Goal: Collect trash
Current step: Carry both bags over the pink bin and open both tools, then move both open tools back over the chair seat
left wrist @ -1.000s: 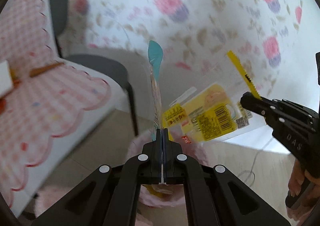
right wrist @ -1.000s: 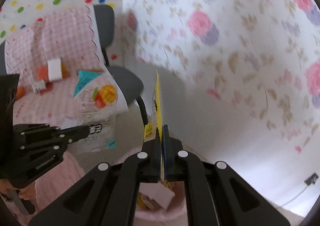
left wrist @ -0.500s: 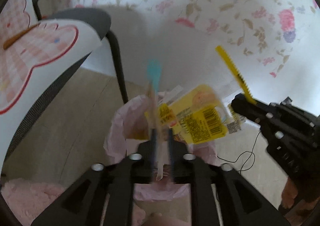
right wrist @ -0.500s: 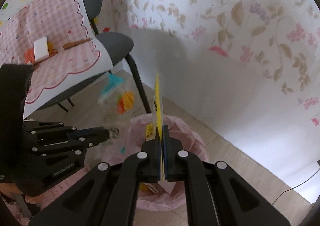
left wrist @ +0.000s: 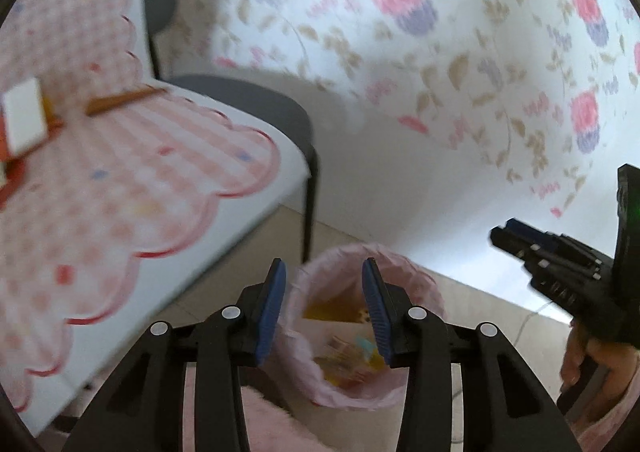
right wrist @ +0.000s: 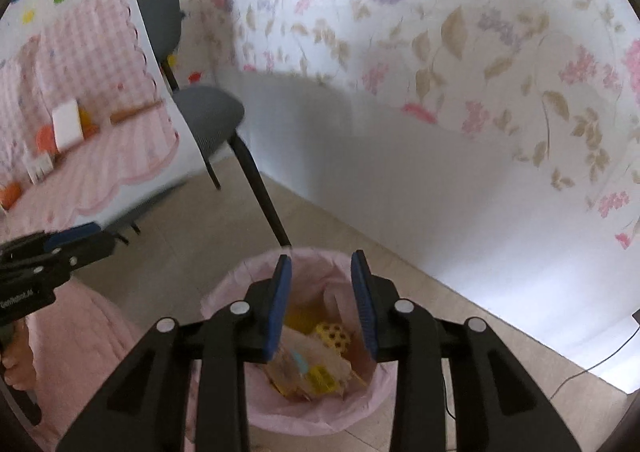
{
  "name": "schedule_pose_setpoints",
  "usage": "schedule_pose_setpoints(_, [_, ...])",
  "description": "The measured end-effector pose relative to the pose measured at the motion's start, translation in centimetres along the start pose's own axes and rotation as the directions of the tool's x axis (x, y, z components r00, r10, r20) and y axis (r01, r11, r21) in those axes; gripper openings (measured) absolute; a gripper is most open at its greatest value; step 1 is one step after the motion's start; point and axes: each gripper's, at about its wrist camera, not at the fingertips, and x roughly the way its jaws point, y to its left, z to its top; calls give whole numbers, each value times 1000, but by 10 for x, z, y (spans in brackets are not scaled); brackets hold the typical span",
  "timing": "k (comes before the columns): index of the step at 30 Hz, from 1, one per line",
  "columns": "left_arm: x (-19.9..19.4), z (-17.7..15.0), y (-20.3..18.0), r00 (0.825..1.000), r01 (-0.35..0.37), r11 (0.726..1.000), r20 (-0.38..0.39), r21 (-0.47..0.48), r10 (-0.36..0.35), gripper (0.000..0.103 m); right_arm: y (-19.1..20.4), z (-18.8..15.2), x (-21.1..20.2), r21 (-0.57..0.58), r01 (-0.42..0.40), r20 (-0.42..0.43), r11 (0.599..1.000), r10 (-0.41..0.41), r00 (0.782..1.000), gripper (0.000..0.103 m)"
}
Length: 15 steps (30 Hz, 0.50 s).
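A bin lined with a pink bag stands on the floor below both grippers. Yellow and clear wrappers lie inside it. My left gripper hangs above the bin's rim, its jaws opening with nothing between the blue pads. My right gripper hovers over the bin too, its jaws also opening and empty. Each gripper shows in the other's view: the right gripper at the right edge, the left gripper at the left edge.
A grey chair stands by the floral wall, its black leg close to the bin. A table with a pink checked cloth carries a white block and small items. A cable lies on the floor.
Both grippers went from shut on wrappers to open. The clear teal-tipped wrapper and the yellow wrapper dropped into the bin. The left view swung back up towards the table.
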Motion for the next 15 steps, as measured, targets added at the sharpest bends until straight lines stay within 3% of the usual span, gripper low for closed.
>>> schedule_pose_setpoints(4, [-31, 5, 18, 997, -54, 998, 56, -26, 56, 42, 19, 21, -12, -17, -111, 56, 994, 112, 992, 31])
schedule_pose_setpoints(8, [-65, 6, 44, 986, -120, 990, 104, -75, 127, 42, 56, 40, -14, -71, -230, 80, 971, 236, 969, 31])
schedule_pose_setpoints(15, [-112, -6, 102, 946, -280, 943, 117, -179, 303, 42, 140, 75, -1, -220, -336, 54, 916, 356, 933, 31])
